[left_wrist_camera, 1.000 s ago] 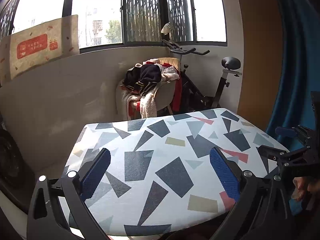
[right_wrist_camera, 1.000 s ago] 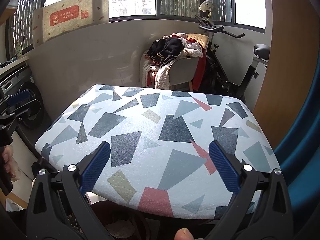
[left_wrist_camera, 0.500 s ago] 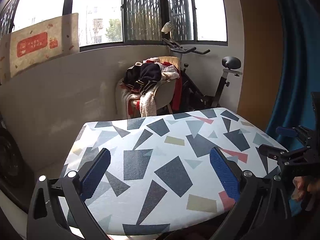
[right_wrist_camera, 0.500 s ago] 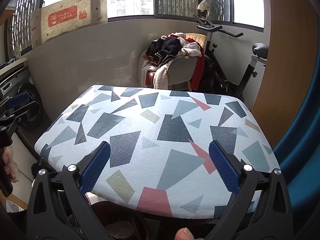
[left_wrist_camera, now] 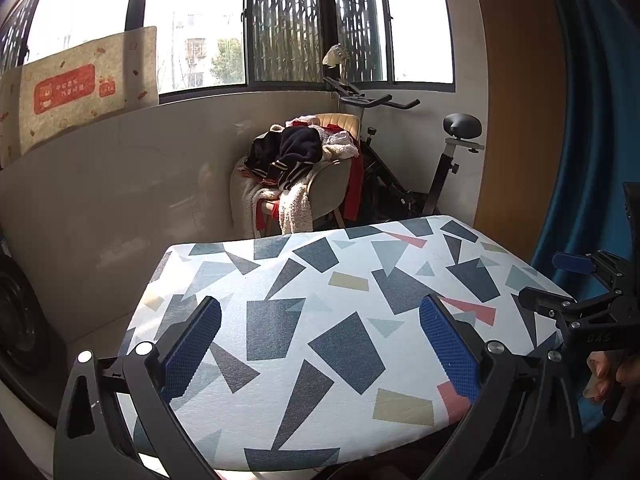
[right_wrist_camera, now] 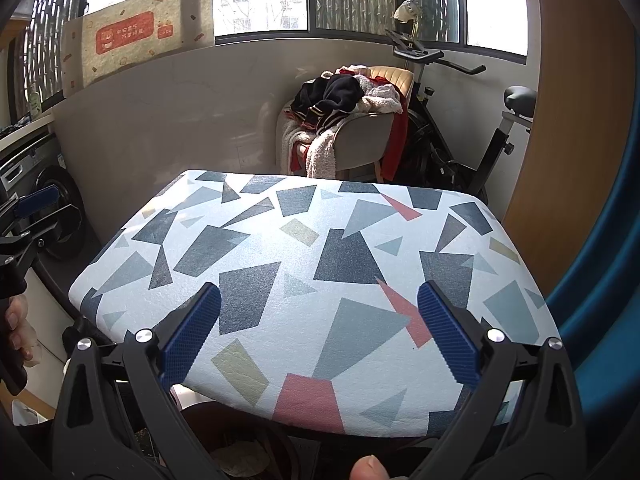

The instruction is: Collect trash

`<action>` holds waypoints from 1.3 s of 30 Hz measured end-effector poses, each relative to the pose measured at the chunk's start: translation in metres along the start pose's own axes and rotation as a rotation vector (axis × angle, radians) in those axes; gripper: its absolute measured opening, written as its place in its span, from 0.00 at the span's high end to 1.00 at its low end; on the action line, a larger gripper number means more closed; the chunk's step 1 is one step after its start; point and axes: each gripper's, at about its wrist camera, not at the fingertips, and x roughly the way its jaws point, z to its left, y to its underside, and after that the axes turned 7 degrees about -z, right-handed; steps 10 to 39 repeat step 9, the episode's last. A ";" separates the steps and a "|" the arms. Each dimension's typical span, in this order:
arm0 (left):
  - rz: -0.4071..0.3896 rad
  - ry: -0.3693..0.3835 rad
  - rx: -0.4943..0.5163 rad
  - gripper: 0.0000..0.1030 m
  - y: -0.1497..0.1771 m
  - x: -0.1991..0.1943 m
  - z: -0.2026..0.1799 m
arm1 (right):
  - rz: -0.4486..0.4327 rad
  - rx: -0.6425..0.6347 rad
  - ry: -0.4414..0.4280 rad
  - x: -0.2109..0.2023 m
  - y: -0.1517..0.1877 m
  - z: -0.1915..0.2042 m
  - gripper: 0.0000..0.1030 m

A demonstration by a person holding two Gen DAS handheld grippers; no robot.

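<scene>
My left gripper [left_wrist_camera: 320, 344] is open and empty, held over the near edge of a table with a white cloth printed with grey, blue and red shapes [left_wrist_camera: 340, 264]. My right gripper [right_wrist_camera: 318, 332] is open and empty over the same table [right_wrist_camera: 300, 248]. No trash shows on the cloth. The right gripper also shows at the right edge of the left wrist view [left_wrist_camera: 580, 280], and the left gripper at the left edge of the right wrist view [right_wrist_camera: 28, 216]. Under the table's near edge a dark round bin [right_wrist_camera: 240, 444] holds pale crumpled scraps.
Behind the table stands a chair piled with clothes [left_wrist_camera: 304, 168] and an exercise bike [left_wrist_camera: 420, 168] by the window wall. A blue curtain [left_wrist_camera: 592, 120] hangs at the right. A washing machine [right_wrist_camera: 52, 192] stands at the left.
Both grippers have shifted very slightly; the table sits a touch lower in the views. Jaws stay open.
</scene>
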 end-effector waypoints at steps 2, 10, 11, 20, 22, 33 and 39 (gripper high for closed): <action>0.000 0.002 0.004 0.06 0.001 0.000 0.000 | 0.002 -0.001 0.002 0.000 0.000 0.000 0.06; 0.010 -0.007 0.000 0.06 0.005 0.004 0.001 | 0.010 -0.003 0.006 0.000 0.004 0.001 0.06; 0.010 -0.007 0.000 0.06 0.005 0.004 0.001 | 0.010 -0.003 0.006 0.000 0.004 0.001 0.06; 0.010 -0.007 0.000 0.06 0.005 0.004 0.001 | 0.010 -0.003 0.006 0.000 0.004 0.001 0.06; 0.010 -0.007 0.000 0.06 0.005 0.004 0.001 | 0.010 -0.003 0.006 0.000 0.004 0.001 0.06; 0.010 -0.007 0.000 0.06 0.005 0.004 0.001 | 0.010 -0.003 0.006 0.000 0.004 0.001 0.06; 0.010 -0.007 0.000 0.06 0.005 0.004 0.001 | 0.010 -0.003 0.006 0.000 0.004 0.001 0.06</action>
